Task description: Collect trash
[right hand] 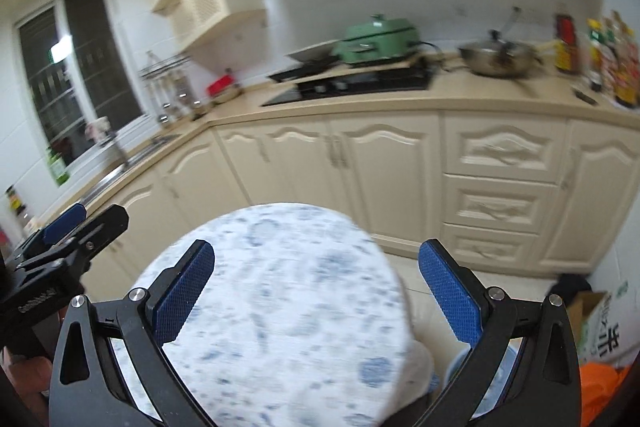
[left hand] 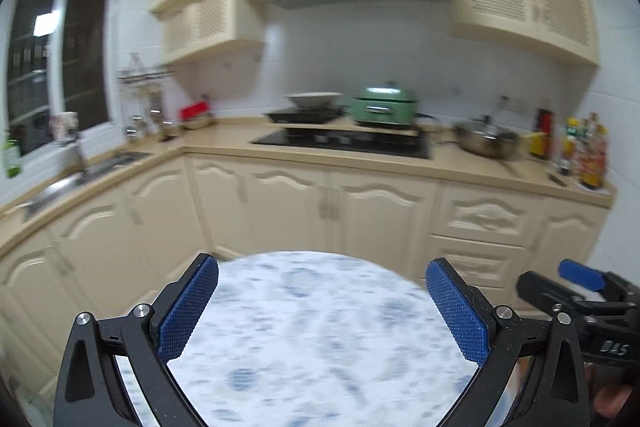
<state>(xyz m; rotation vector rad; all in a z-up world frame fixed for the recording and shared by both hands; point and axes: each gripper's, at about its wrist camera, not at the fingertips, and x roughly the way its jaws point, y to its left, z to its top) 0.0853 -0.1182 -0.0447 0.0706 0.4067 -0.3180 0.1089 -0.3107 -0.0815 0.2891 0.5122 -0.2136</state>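
Note:
My left gripper (left hand: 322, 267) is open, its blue pads wide apart with nothing between them, held over a round table (left hand: 320, 331) covered in a blue-and-white patterned cloth. My right gripper (right hand: 316, 249) is also open and empty above the same table (right hand: 280, 307). Each gripper shows in the other's view: the right gripper (left hand: 580, 285) at the far right edge, the left gripper (right hand: 80, 223) at the far left. No piece of trash is visible on the part of the cloth that shows. Both views are blurred.
Cream kitchen cabinets (right hand: 384, 167) run behind the table under a beige counter (left hand: 224, 141) with a black hob (left hand: 344, 143), green pot (left hand: 382, 107), steel wok (left hand: 486, 141), bottles (left hand: 588, 151) and a sink (left hand: 76, 179). A cardboard box (right hand: 600, 319) and something orange (right hand: 604, 387) lie on the floor at right.

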